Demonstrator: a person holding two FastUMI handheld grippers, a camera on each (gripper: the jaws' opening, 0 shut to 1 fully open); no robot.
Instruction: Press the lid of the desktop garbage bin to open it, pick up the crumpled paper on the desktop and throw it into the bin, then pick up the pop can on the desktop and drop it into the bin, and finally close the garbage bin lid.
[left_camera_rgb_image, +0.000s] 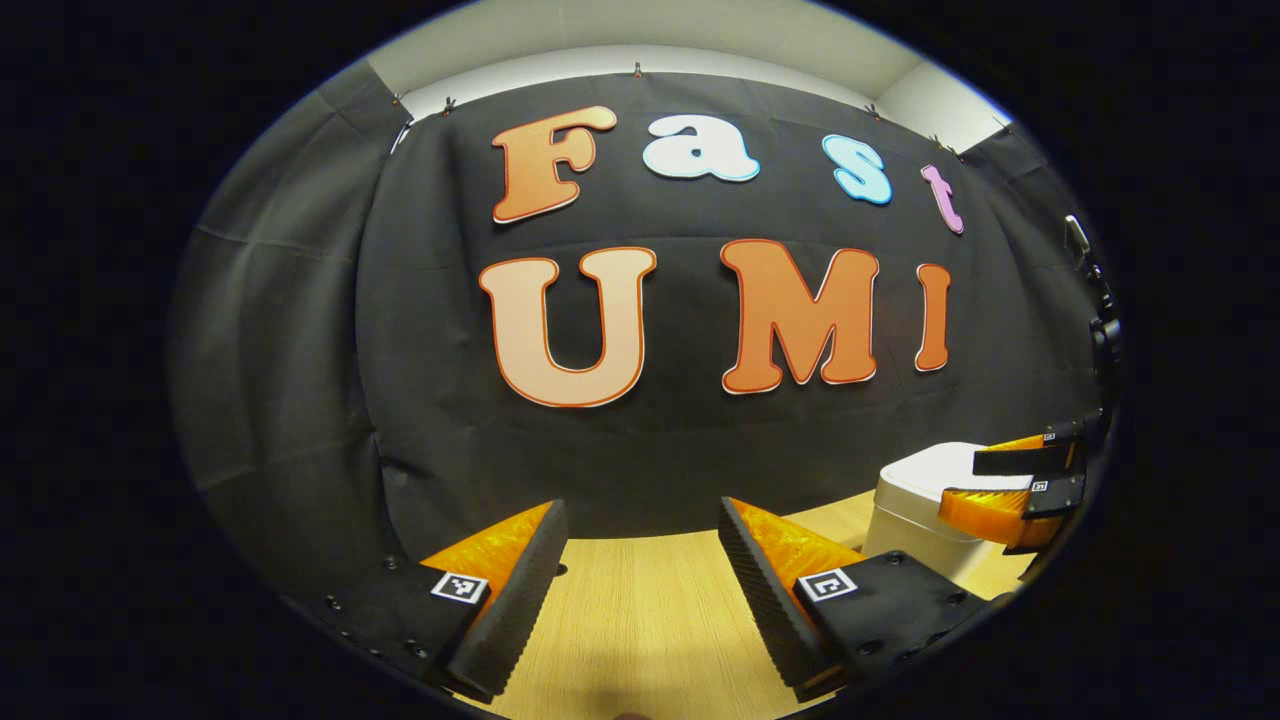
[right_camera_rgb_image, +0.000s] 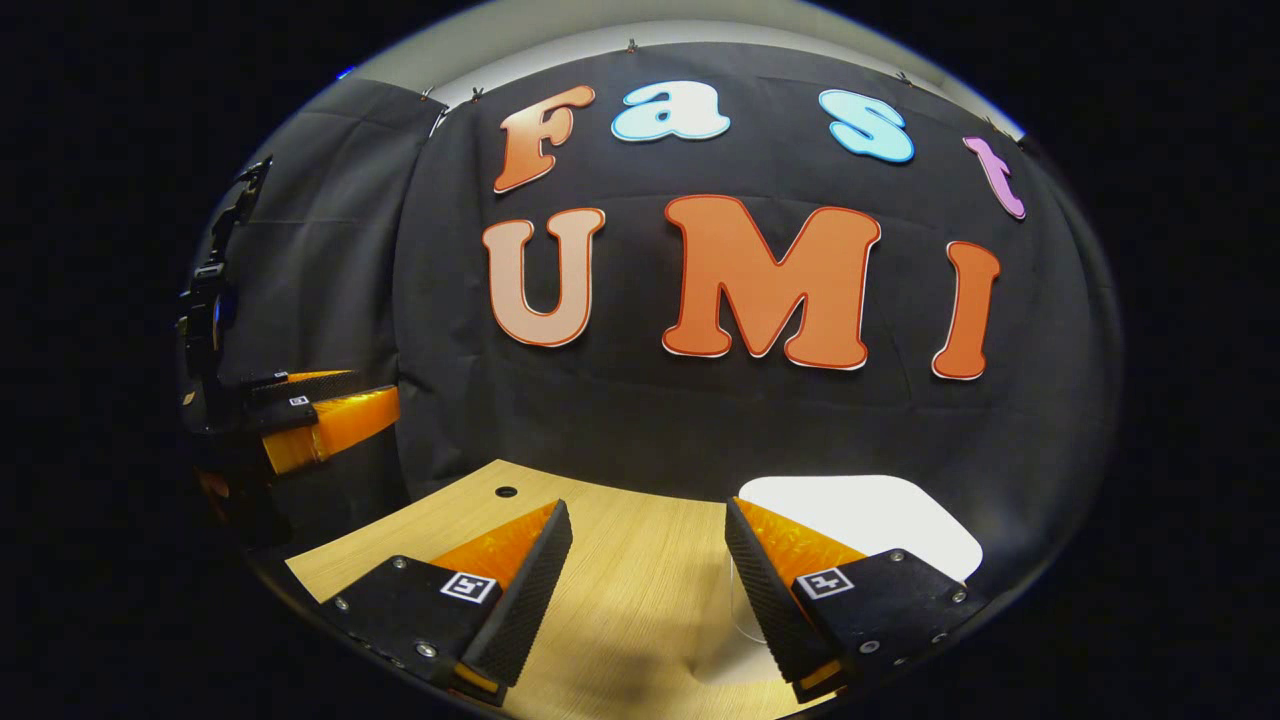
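A: Where's the bin?

B: Lower right of the left gripper view, bin (left_camera_rgb_image: 915, 525) upright on the desk (left_camera_rgb_image: 640, 610), lid (left_camera_rgb_image: 935, 470) flat on top, facing up. In the right gripper view the lid (right_camera_rgb_image: 870, 520) sits just beyond your right gripper (right_camera_rgb_image: 648, 575).

A: Fingers?

B: Both spread wide, holding nothing. Left gripper (left_camera_rgb_image: 640, 570) hangs over bare desk.

A: Handling?

B: Likely light, stiff plastic with a smooth lid; it may skid. Press straight down on the lid. Long axis looks vertical. Paper and can: can't tell where.
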